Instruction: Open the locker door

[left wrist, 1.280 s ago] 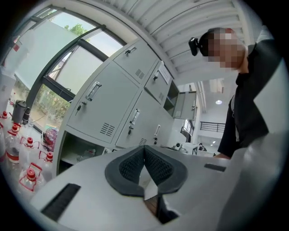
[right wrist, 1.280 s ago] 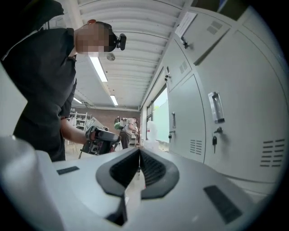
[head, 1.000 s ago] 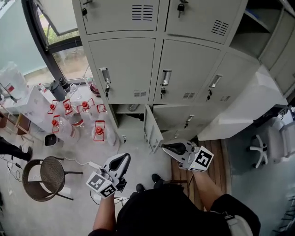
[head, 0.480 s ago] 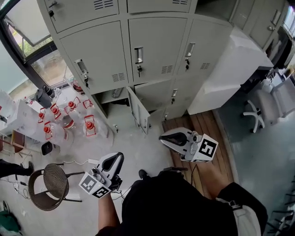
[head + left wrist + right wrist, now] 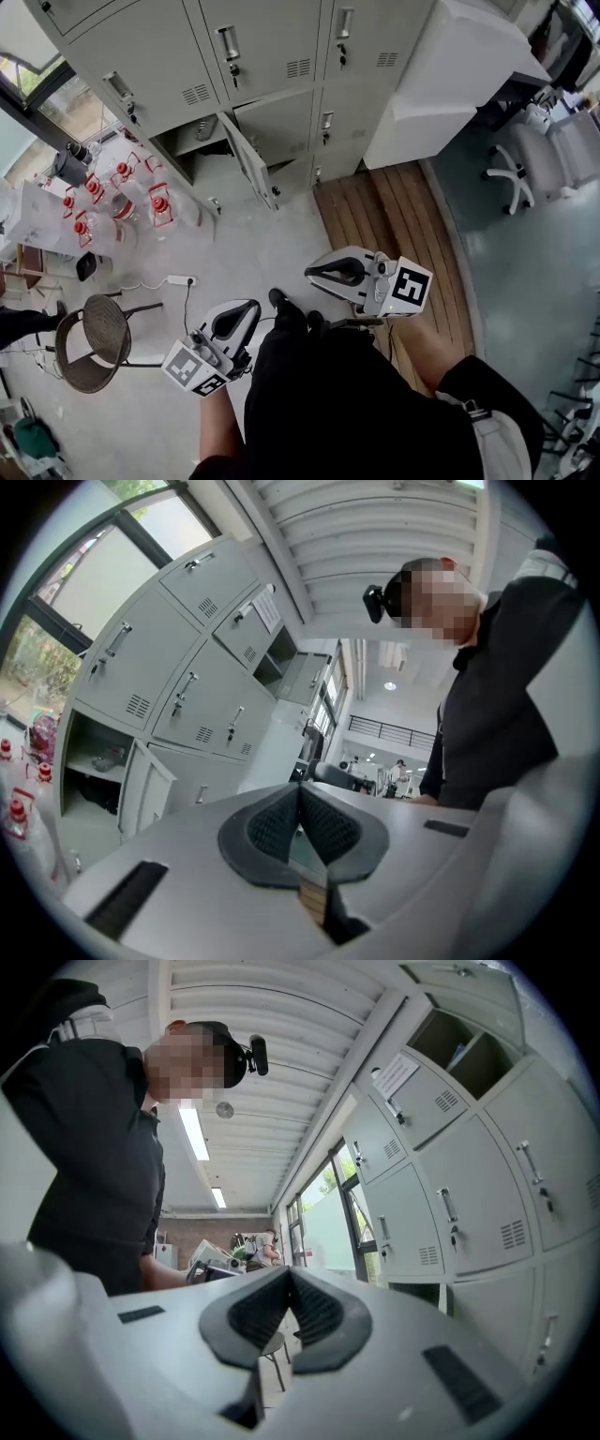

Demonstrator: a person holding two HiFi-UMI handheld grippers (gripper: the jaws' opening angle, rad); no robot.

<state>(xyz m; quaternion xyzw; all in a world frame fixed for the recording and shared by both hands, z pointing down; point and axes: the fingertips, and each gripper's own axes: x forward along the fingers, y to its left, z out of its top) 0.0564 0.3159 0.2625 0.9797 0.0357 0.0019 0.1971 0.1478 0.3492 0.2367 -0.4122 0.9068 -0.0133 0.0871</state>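
Nearest, the head view alone shows both tools at once, held low in front of the person's dark torso: the left gripper (image 5: 242,315) over bare concrete floor and the right gripper (image 5: 319,273) at the edge of a strip of wooden flooring (image 5: 384,216). Each gripper view settles its own jaws: the left gripper's (image 5: 300,808) ribbed pads meet with nothing between them, and the right gripper's (image 5: 289,1283) likewise. A wicker chair (image 5: 94,342) stands to the left. Farther on, well apart from both grippers, the locker door (image 5: 248,159) in the bottom row stands swung out toward the person. The left gripper view shows that door (image 5: 145,785) low at its left, beside a dark open compartment. Only the right gripper view shows the upper lockers (image 5: 441,1194) and the window beyond.
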